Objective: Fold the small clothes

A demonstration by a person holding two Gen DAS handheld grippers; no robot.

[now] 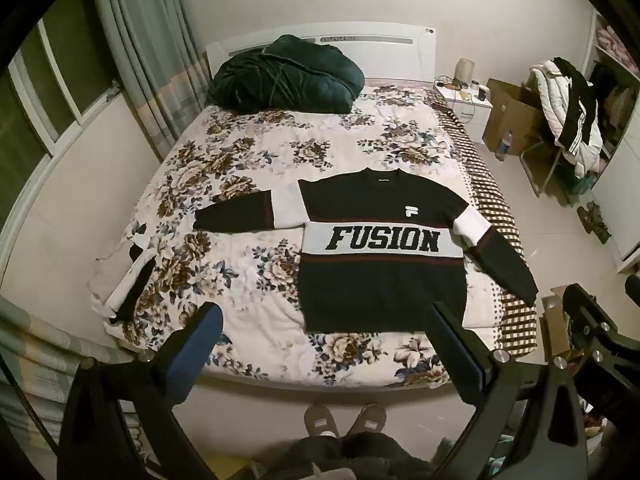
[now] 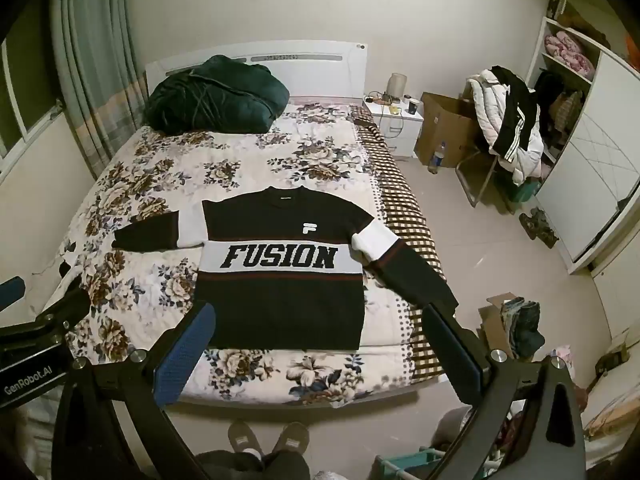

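Your left gripper [image 1: 324,322] and right gripper [image 2: 316,320] both hang above the foot of the bed [image 1: 256,340], jaws spread wide, nothing between them. The black sweater [image 1: 380,280] with the white FUSION band lies flat, face up, on the floral quilt [image 2: 132,292], ahead of your right jaws and ahead-right of your left jaws. Sleeves out to each side. A dark green bundle [image 2: 216,96] sits far beyond, at the headboard.
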